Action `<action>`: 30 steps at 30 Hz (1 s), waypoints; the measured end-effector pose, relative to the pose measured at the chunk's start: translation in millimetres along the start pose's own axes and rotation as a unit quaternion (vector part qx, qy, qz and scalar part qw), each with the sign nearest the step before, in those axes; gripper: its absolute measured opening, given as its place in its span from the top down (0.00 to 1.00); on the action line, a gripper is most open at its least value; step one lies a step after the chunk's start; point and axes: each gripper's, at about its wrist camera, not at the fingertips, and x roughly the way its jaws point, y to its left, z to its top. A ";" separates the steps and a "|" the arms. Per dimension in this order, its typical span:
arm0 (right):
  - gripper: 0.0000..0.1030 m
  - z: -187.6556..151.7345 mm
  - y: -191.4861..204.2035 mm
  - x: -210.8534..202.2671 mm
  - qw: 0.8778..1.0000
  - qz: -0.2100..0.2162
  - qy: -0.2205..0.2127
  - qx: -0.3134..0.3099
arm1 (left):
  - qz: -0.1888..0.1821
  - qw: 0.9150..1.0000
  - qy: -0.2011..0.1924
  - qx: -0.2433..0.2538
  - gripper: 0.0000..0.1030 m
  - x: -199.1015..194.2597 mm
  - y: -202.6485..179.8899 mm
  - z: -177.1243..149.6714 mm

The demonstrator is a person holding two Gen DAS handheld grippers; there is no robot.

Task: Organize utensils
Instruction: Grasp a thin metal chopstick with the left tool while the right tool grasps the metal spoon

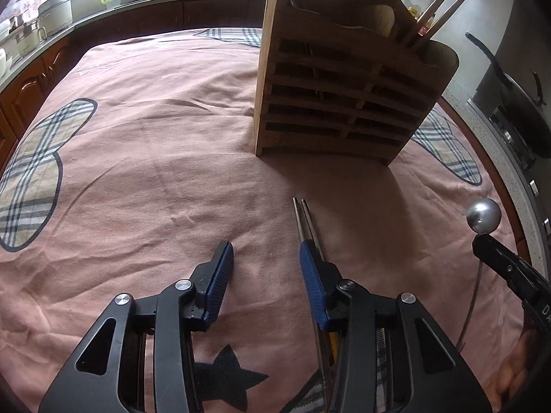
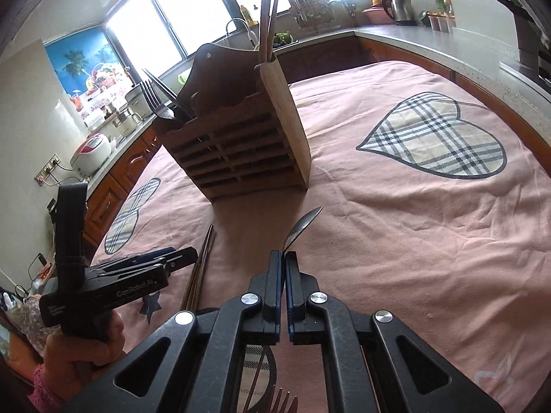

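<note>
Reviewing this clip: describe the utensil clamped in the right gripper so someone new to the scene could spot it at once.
Start at the wooden slatted utensil holder standing on the pink cloth. In front of it, the right gripper is shut on a metal spoon, its bowl pointing toward the holder. The chopsticks beside it are straight thin rods lying on the cloth; the spoon has a curved, shiny bowl.

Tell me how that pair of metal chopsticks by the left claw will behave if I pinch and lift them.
The chopsticks look thin, smooth and shiny, so they probably slip between the pads. Being two separate round rods, they may roll or scissor apart. They should stay stiff. Lying flat on the soft pink cloth, they may be awkward to get under.
</note>
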 end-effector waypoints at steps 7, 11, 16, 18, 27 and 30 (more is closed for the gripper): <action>0.98 5.7 -2.2 0.9 1.000 0.008 -0.007 0.008 | -0.005 1.000 0.010 0.014 0.62 4.8 -9.7 4.4; 0.98 5.7 -4.5 1.0 1.000 0.011 -0.009 0.013 | 0.003 1.000 0.005 0.027 0.68 7.8 -12.6 7.9; 0.98 6.6 -8.2 -0.6 1.000 0.016 -0.011 0.017 | -0.010 0.999 0.014 0.027 0.91 4.2 -0.9 6.5; 0.98 7.7 -9.2 -1.5 1.000 0.019 -0.013 0.019 | -0.013 0.999 0.019 0.026 0.90 4.8 -1.3 7.7; 0.98 12.3 -12.5 2.2 0.999 0.025 -0.010 0.024 | 0.007 0.999 0.017 0.049 0.92 16.4 -17.3 20.3; 0.98 14.3 -12.0 2.8 0.999 0.025 -0.011 0.024 | 0.004 0.999 0.015 0.040 0.94 15.1 -12.7 19.5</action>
